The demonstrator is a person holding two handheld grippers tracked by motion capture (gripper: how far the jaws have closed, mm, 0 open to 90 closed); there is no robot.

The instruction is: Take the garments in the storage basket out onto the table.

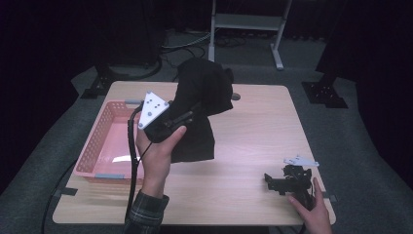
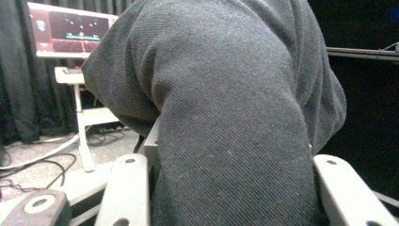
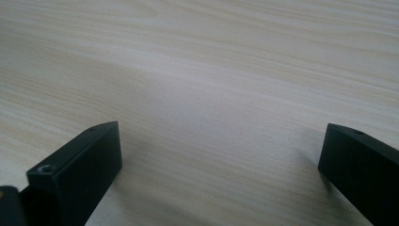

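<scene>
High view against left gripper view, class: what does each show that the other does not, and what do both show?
High view alone: the pink basket, the wooden table, the right gripper resting on it, and the left gripper from outside. Left gripper view alone: a lit screen on a stand, and the knit of the cloth up close. Both: the dark cloth clamped in the left gripper.

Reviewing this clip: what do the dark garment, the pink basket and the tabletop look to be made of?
Dark garment: woven or knitted cloth, matte, with fine diagonal ribbing; it drapes from the left tool. Pink basket: probably moulded plastic, going by its slotted walls and slight sheen. Table: pale wood or wood-look laminate, smooth, straight grain.
</scene>
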